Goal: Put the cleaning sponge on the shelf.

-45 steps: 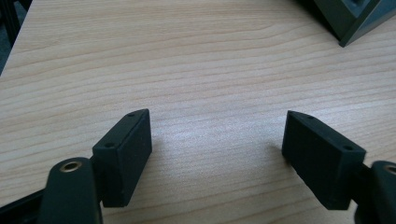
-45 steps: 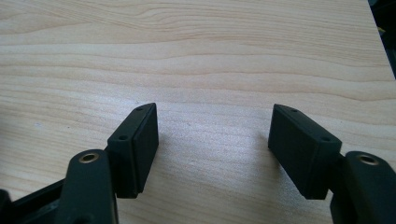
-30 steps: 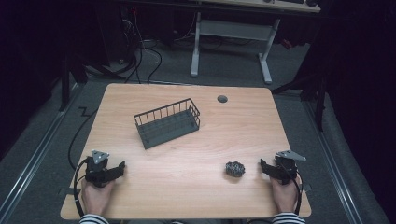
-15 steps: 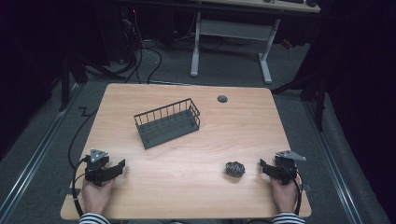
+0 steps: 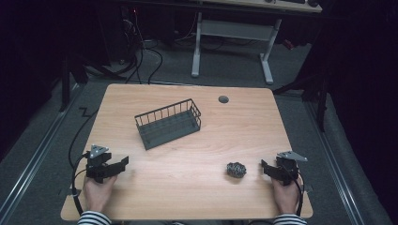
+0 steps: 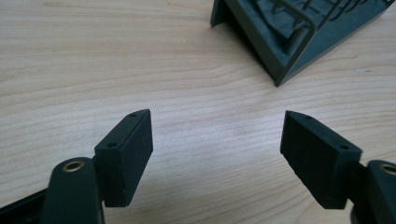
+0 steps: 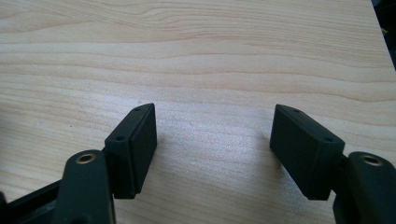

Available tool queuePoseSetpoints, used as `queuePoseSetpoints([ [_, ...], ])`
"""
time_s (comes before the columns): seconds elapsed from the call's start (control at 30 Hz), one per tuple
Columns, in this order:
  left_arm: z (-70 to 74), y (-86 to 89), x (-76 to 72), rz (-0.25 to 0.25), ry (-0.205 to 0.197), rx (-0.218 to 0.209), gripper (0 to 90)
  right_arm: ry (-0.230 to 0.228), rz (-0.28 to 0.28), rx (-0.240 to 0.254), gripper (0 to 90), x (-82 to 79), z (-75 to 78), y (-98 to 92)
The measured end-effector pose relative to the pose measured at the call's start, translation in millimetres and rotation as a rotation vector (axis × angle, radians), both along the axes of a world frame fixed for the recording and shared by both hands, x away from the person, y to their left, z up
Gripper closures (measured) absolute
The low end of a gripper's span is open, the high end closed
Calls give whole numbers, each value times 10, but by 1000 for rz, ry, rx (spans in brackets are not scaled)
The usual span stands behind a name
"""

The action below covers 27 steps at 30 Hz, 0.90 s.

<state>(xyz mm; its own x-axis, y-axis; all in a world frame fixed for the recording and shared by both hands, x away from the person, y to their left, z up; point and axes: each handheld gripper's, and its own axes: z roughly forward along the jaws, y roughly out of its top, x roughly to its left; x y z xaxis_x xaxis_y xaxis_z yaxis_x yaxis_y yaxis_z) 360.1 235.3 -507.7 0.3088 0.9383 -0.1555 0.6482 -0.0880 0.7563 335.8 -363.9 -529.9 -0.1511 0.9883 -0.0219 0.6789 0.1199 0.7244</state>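
Left claw (image 5: 123, 162), jaws just reopened, spread over bare worktop (image 5: 187, 154); right claw (image 5: 264, 167), also spread and empty, beside the untouched scrubber (image 5: 236, 169); basket (image 5: 169, 123) awaits.

1. The wire basket (image 5: 168, 123) sits on the table (image 5: 244, 122) a little toward 10 o'clock from its centre.
2. The small crumpled ball (image 5: 236, 169) lies at about 5 o'clock from the basket, well apart from it.
3. The right gripper (image 5: 265, 168) rests at 3 o'clock of the ball, near it.
4. The left gripper (image 5: 123, 164) lies at 7 o'clock from the basket.
5. A round grommet (image 5: 223, 99) sits at 2 o'clock from the basket, near the far edge.
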Motion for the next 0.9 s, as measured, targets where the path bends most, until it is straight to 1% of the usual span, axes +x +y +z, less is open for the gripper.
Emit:
queuePoseSetpoints([
  [0.1, 62, -12, 18, -11, -9, -17, 244, 0, 1, 0, 320, 0, 0, 0],
  [0.17, 128, -38, 34, -25, -11, -7, 240, 1, -1, 1, 319, -1, 0, 1],
  [0.27, 166, -64, 52, -35, -16, 1, 241, 0, 0, 0, 318, 0, 0, 0],
  [0.3, 203, -85, 75, -43, -19, -3, 240, 0, -1, 4, 316, -1, -1, 4],
  [0.33, 203, -85, 75, -43, -19, -3, 239, 0, -1, 3, 316, -1, -1, 4],
  [0.53, 320, -131, 122, -66, -25, -7, 232, 1, -1, 2, 316, -1, 0, 4],
  [0.6, 393, -139, 150, -72, -28, -16, 228, 2, -1, 3, 315, -1, 0, 4],
  [0.67, 449, -145, 174, -78, -33, -14, 226, 2, -1, 3, 315, -1, 0, 4],
  [0.73, 474, -146, 186, -81, -37, -22, 224, 2, -1, 3, 315, -2, 0, 4],
  [0.8, 521, -160, 214, -85, -35, -19, 220, 1, 1, 1, 314, -1, 0, 3],
  [0.9, 589, -187, 256, -95, -31, -27, 221, 2, 1, 2, 313, -1, 0, 3],
])
